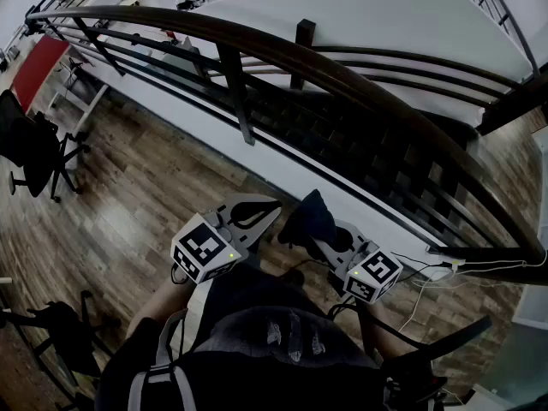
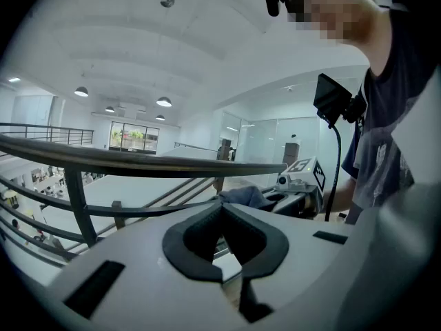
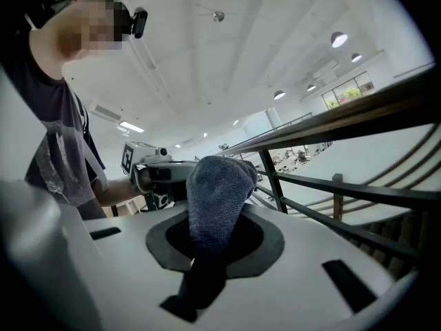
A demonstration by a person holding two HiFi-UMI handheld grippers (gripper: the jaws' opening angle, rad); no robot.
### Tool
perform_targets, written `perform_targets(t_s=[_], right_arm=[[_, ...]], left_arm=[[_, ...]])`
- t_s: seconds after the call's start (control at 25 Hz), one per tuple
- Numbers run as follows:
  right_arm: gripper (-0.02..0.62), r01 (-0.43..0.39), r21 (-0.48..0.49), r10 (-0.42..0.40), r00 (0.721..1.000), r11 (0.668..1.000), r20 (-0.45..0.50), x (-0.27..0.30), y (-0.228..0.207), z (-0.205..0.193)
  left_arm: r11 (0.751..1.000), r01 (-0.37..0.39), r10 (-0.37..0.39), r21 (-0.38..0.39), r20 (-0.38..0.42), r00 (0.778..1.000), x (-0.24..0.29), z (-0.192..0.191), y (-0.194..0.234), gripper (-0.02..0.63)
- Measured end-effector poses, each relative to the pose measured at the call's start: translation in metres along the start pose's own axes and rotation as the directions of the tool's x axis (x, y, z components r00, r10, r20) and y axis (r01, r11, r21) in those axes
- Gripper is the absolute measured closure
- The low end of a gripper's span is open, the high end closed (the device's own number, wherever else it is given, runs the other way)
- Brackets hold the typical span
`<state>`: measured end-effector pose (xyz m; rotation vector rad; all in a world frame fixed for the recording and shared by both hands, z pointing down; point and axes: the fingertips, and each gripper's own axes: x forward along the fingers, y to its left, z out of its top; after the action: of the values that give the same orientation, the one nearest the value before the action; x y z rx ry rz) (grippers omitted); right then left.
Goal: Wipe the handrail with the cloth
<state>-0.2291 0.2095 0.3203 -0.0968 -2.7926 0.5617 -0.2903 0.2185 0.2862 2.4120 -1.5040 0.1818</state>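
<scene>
While cloth (image 3: 215,185) sits clamped in right gripper (image 3: 213,238) jaws, centre frame, clear of handrail (image 1: 342,71): soft, light, floppy; grip bunched middle, leave end free. Left gripper (image 2: 224,243) jaws apparently together, empty.

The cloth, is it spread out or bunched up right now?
Bunched up: the cloth stands as a rounded wad, its lower end pinched between the right tool's jaws.

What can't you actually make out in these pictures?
Handrail: right end cut off by the head view's edge.
Cloth: lower end hidden between the right hand-held gripper's jaws, right gripper view.
Lower floor: things there too small, partly behind railing bars, left gripper view.
</scene>
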Motion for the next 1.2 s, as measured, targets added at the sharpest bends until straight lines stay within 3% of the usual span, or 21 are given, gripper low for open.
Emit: perform_targets(t_s=[0.2,0.4,0.52,0.64,0.8,0.96,1.2], right_arm=[[0.535,-0.005,-0.046,0.002,0.998,0.999,-0.064,0.108,-0.025,0.021],[0.535,0.083,-0.024,-0.085,0.991,0.996,-0.1,0.188,-0.054,0.012],[0.535,0.188,-0.074,-0.195,0.975,0.979,-0.109,0.267,-0.12,0.041],[0.535,0.331,-0.066,-0.336,0.939,0.941,-0.078,0.339,-0.195,0.064],[0.535,0.478,-0.002,-0.477,0.877,0.878,-0.061,0.393,-0.247,0.081],[0.535,0.556,0.06,-0.55,0.83,0.829,-0.094,0.416,-0.306,0.073],[0.534,0.594,-0.025,-0.592,0.796,0.804,-0.127,0.395,-0.284,0.055]], left_arm=[[1.0,-0.009,0.01,-0.012,0.023,1.0,-0.015,-0.017,0.088,0.598],[0.997,0.072,-0.072,-0.025,0.005,0.997,-0.025,-0.045,0.137,0.598],[0.996,0.056,-0.057,-0.066,-0.007,0.998,-0.025,-0.042,0.224,0.598],[0.997,0.019,-0.022,-0.073,-0.038,0.999,-0.028,-0.044,0.29,0.598],[0.99,0.025,-0.036,-0.138,-0.082,0.996,-0.044,-0.064,0.306,0.598],[0.984,0.011,-0.04,-0.176,-0.157,0.987,-0.026,-0.09,0.318,0.598],[0.984,0.039,-0.07,-0.175,-0.18,0.981,-0.042,-0.111,0.297,0.598]])
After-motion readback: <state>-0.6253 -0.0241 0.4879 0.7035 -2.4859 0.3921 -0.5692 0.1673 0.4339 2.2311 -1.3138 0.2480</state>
